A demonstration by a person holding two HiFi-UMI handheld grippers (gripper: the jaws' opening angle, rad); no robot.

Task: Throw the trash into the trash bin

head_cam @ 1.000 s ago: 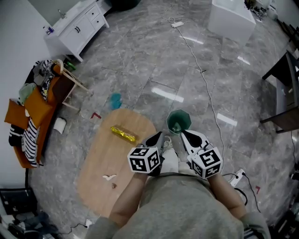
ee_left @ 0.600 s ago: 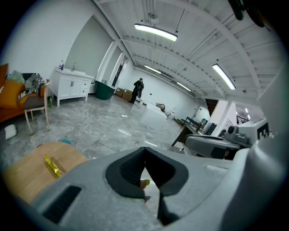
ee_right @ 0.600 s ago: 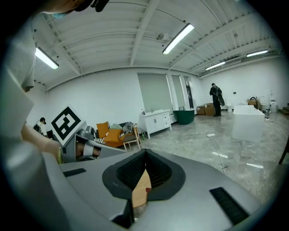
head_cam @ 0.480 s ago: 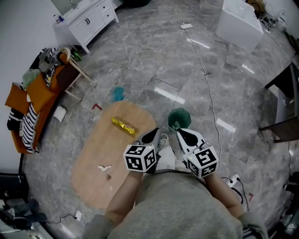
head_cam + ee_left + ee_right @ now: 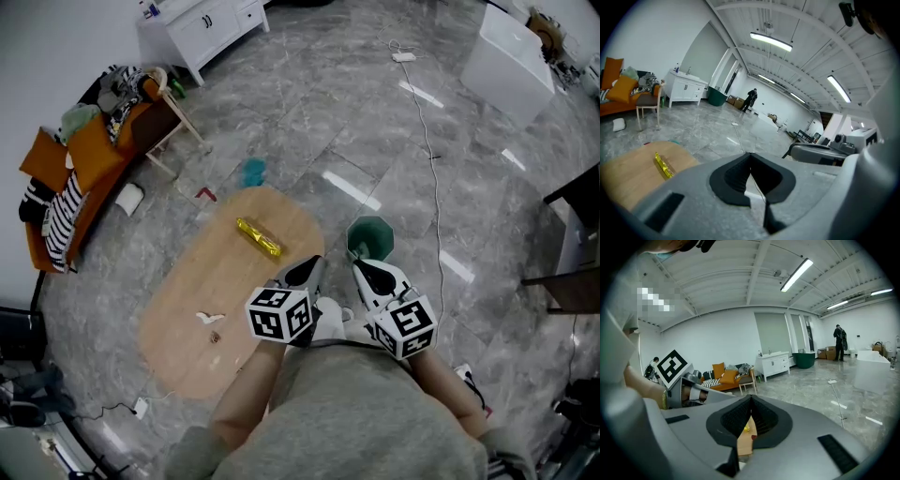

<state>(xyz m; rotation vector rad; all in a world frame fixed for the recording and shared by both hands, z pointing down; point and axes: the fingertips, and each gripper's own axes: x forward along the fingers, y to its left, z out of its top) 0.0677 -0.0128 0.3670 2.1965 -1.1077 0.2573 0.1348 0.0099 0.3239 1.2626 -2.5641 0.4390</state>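
A gold wrapper (image 5: 258,237) lies on the far end of the oval wooden table (image 5: 187,309); it also shows in the left gripper view as the wrapper (image 5: 662,165). A white scrap (image 5: 208,318) and a small brown bit (image 5: 215,337) lie nearer on the table. The green trash bin (image 5: 370,237) stands on the floor right of the table. My left gripper (image 5: 309,272) and right gripper (image 5: 361,272) hang side by side close to my body, over the table's near right edge and just short of the bin. Both are shut with nothing held, jaws meeting in the left gripper (image 5: 750,154) and right gripper (image 5: 751,399) views.
An orange sofa (image 5: 70,178) with clothes and a wooden chair (image 5: 173,122) stand at the left. A white cabinet (image 5: 202,23) and a white box (image 5: 511,56) stand at the back. A cable (image 5: 433,159) runs across the grey floor past the bin. A teal object (image 5: 253,172) lies beyond the table.
The head view has swung: table, bin and sofa now sit further right and lower in the picture. Both grippers stayed shut and side by side, shifting slightly with the body.
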